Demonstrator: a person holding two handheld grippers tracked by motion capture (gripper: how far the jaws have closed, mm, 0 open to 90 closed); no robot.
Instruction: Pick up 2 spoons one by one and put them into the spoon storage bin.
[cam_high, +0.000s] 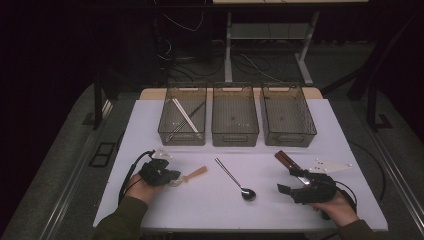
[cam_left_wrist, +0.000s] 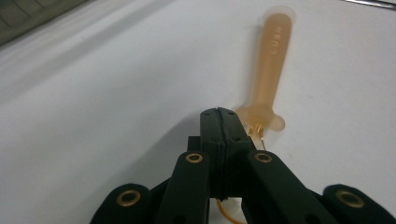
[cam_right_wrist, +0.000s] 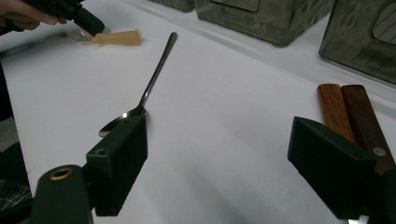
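My left gripper (cam_high: 175, 176) (cam_left_wrist: 219, 114) is shut at the table's front left. Its tips lie against the clear head end of a utensil with a tan handle (cam_high: 195, 174) (cam_left_wrist: 273, 60). No part of the utensil shows in the seam between the jaws. The right gripper view shows that left gripper (cam_right_wrist: 91, 25) beside the tan handle (cam_right_wrist: 119, 38). A metal spoon (cam_high: 235, 180) (cam_right_wrist: 149, 88) lies in the middle. My right gripper (cam_high: 291, 184) (cam_right_wrist: 219, 140) stands open at front right with nothing between its jaws. Two wooden-handled knives (cam_high: 286, 160) (cam_right_wrist: 348, 112) lie just past it.
Three mesh bins stand in a row at the back: the left bin (cam_high: 165, 134) holds chopsticks (cam_high: 184, 115), with the middle bin (cam_high: 235, 137) and right bin (cam_high: 287, 140) beside it. The table's front edge runs just under both hands.
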